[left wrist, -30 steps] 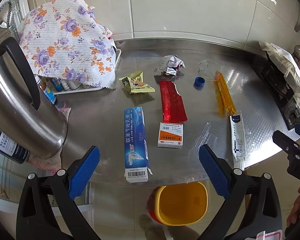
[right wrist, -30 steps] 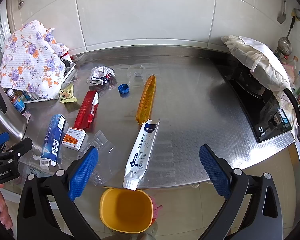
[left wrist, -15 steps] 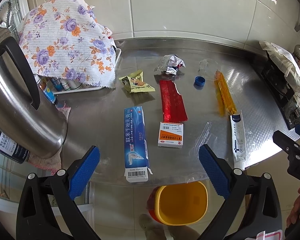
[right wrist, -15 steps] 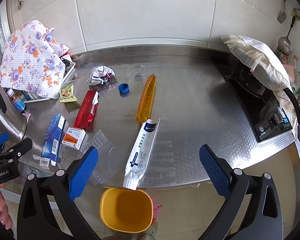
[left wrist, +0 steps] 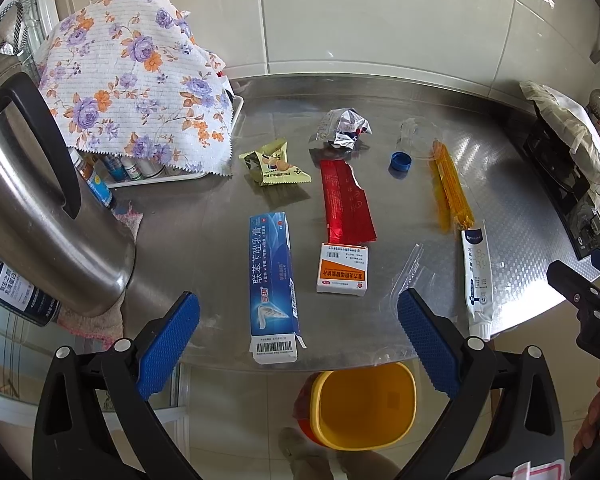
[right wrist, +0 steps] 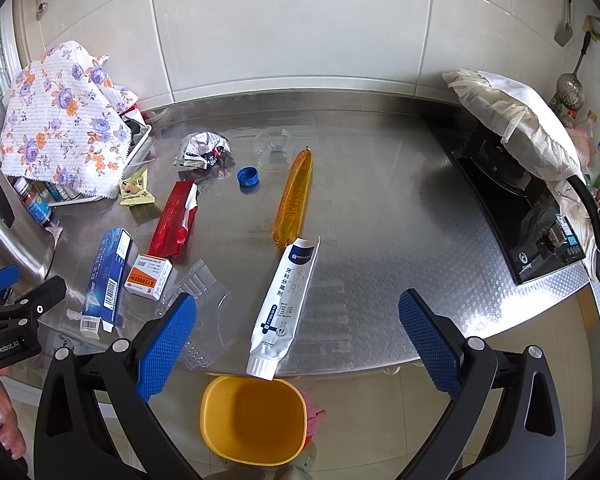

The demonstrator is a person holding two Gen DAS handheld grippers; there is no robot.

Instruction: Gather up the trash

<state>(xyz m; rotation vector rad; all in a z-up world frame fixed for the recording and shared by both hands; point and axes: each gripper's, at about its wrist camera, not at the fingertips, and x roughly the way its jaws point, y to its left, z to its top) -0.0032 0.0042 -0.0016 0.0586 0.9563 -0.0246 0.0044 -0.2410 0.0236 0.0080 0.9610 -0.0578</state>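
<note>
Trash lies on a steel counter (left wrist: pixel 180 208): a blue toothpaste box (left wrist: pixel 272 280), an orange-white medicine box (left wrist: pixel 343 269), a red wrapper (left wrist: pixel 346 204), a yellow snack packet (left wrist: pixel 274 164), crumpled foil (left wrist: pixel 342 128), a blue cap (left wrist: pixel 400 161), an orange sleeve (left wrist: pixel 450 192), a white tube (right wrist: pixel 286 300) and clear plastic packaging (right wrist: pixel 204 312). A yellow bin (right wrist: pixel 254 420) stands on the floor below the counter edge. My left gripper (left wrist: pixel 298 344) is open and empty before the blue box. My right gripper (right wrist: pixel 298 344) is open and empty above the tube's cap end.
A steel kettle (left wrist: pixel 32 208) stands at the left on a cloth. A floral cloth (left wrist: pixel 140 92) covers a tray of small bottles. A black stove (right wrist: pixel 520 216) with a covered pan (right wrist: pixel 512 120) is at the right. Tiled wall behind.
</note>
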